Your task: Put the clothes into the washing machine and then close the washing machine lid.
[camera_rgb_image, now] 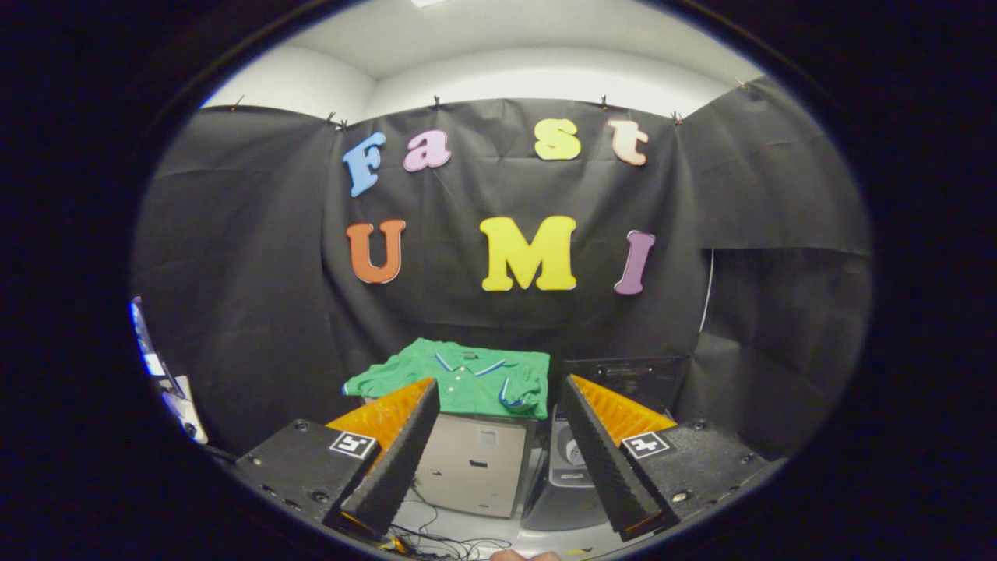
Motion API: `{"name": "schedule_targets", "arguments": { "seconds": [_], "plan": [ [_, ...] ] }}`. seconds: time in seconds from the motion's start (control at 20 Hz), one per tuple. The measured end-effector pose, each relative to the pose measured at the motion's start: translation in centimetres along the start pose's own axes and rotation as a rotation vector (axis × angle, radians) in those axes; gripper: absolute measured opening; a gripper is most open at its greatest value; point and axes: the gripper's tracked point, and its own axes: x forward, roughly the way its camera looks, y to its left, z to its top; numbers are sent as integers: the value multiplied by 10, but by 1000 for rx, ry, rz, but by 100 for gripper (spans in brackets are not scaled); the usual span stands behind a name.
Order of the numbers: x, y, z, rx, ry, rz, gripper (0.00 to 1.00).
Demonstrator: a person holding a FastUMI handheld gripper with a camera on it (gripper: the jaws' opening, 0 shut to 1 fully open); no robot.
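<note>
Claw [498, 460] fingers stood spread wide apart with nothing between them, well short of the clothes. Beyond and between the fingertips I saw the green polo shirt [459, 380] lying flat on top of a pale box-like cabinet [475, 463], draped over its front edge, with one sleeve hanging past the cabinet's left corner. Just to the right of the cabinet stood the washing machine [572, 467], a dark unit; its raised lid [623, 378] seemed to be the dark panel behind, though the right finger hid much of it and I could not make out the drum opening.

My worry from here was the grab: pinching only a single layer near the front edge could let the shirt unfold and trail, so that part of it snagged on the cabinet corner or hung over the machine's rim, where the lid would later catch it. Loose cables [444, 541] on the floor below were another thing a dangling sleeve might drag.

As I judged it, the shirt's long axis ran left to right across the cabinet top, collar facing up and toward the back wall.
</note>
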Motion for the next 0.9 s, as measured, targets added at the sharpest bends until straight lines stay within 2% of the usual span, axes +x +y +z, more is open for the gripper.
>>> {"name": "schedule_targets", "arguments": {
  "seconds": [0.35,0.75,0.9],
  "plan": [
    [81,43,11,6,144,18,100],
    [200,67,6,-33,383,55,100],
    [246,75,-5,-33,510,71,100]
  ]
}}
